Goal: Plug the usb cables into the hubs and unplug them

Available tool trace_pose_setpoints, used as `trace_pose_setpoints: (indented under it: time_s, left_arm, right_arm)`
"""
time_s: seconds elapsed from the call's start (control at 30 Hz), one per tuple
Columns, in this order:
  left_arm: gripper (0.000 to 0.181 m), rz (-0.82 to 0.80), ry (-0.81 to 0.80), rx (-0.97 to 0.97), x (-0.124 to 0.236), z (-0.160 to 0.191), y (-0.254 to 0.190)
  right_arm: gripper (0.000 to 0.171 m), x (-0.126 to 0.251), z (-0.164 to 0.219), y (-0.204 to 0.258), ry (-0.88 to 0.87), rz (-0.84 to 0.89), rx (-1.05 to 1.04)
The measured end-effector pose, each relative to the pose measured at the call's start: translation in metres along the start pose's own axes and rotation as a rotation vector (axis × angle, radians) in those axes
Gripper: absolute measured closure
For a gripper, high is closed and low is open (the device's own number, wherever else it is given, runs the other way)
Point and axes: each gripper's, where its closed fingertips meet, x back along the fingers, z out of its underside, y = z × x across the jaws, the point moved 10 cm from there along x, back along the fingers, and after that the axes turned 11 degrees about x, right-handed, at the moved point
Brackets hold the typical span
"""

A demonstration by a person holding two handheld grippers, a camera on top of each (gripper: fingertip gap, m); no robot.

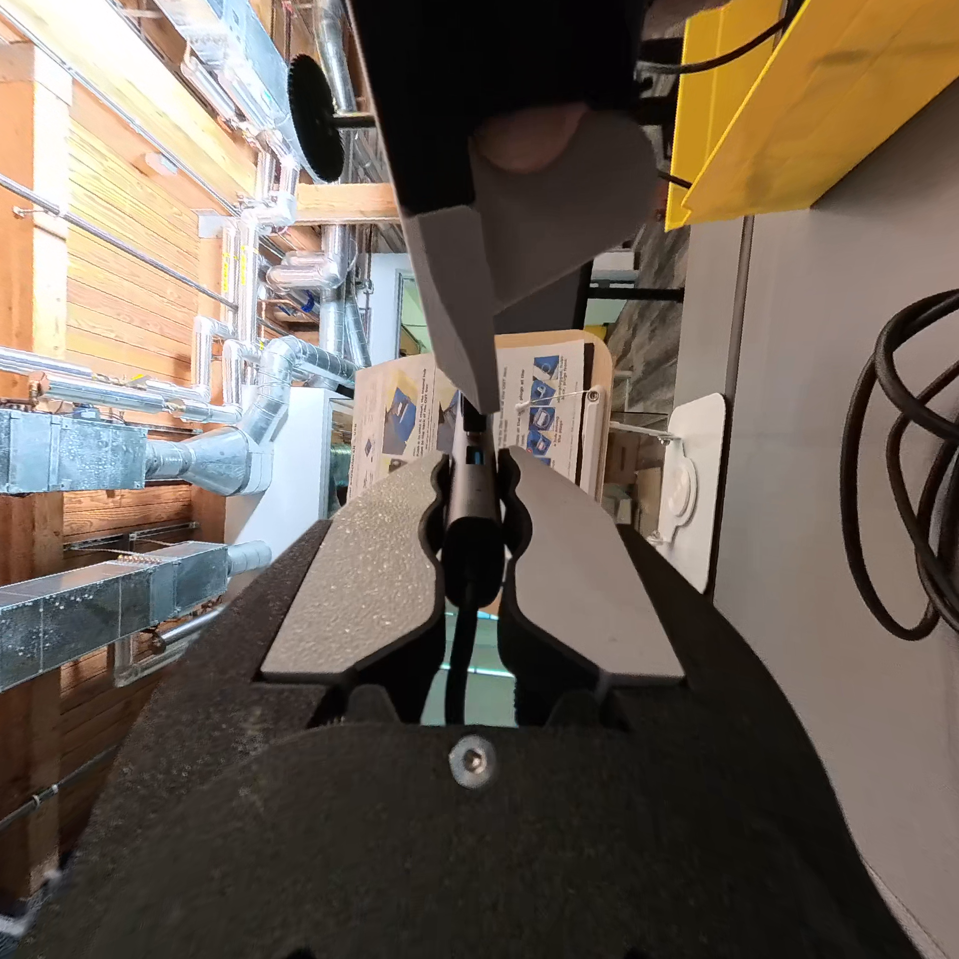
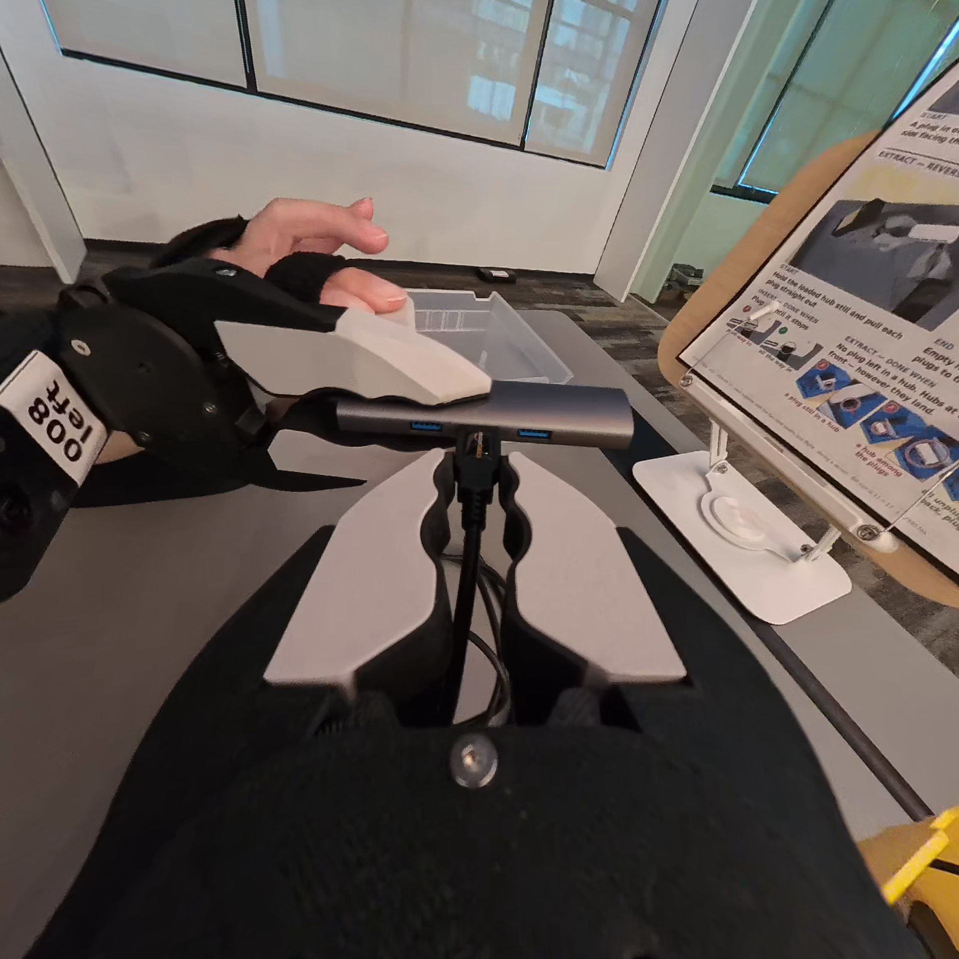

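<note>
A grey USB hub is held level above the grey table. My left gripper is shut on the hub, seen end-on, with the hub's own black cable trailing back between the fingers. In the right wrist view its upper finger lies on top of the hub. My right gripper is shut on a black USB plug, which sits in the hub's middle port between two blue ports. The plug's cable runs back between my fingers. The right gripper's finger comes in from the top of the left wrist view.
A clear plastic bin stands behind the hub. An instruction board on a white stand is at the right. A coil of black cable and a yellow bag lie on the table. A person's hand holds the left gripper. My left and right fingertips are right by each other.
</note>
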Motion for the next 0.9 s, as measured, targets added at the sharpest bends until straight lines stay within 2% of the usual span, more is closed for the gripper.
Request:
trace_pose_setpoints:
  time_s: [0.23, 0.33, 0.4, 0.5, 0.73, 0.83, 0.9]
  left_arm:
    - [0.159, 0.039, -0.032, 0.085, -0.001, 0.002, 0.002]
    - [0.142, 0.071, -0.032, 0.188, -0.002, 0.005, 0.008]
    - [0.129, 0.1, -0.028, 0.276, -0.002, 0.006, 0.014]
    - [0.125, 0.181, -0.038, 0.434, -0.001, 0.01, 0.023]
    - [0.132, 0.32, -0.137, 0.792, 0.003, 0.017, 0.042]
    - [0.126, 0.414, -0.157, 0.978, -0.002, 0.019, 0.039]
    - [0.124, 0.412, -0.153, 1.031, -0.005, 0.022, 0.036]
  right_arm:
    - [0.154, 0.001, 0.0, -0.001, 0.029, 0.066, 0.023]
    - [0.154, 0.001, 0.007, -0.008, 0.052, 0.119, -0.012]
    - [0.154, 0.003, 0.01, -0.012, 0.051, 0.136, -0.032]
    - [0.154, 0.005, 0.011, -0.015, 0.052, 0.183, -0.021]
    - [0.154, 0.007, 0.011, -0.012, 0.038, 0.298, 0.057]
    - [0.154, 0.007, 0.009, -0.008, 0.015, 0.325, 0.06]
    - [0.154, 0.007, 0.008, -0.005, 0.004, 0.34, 0.059]
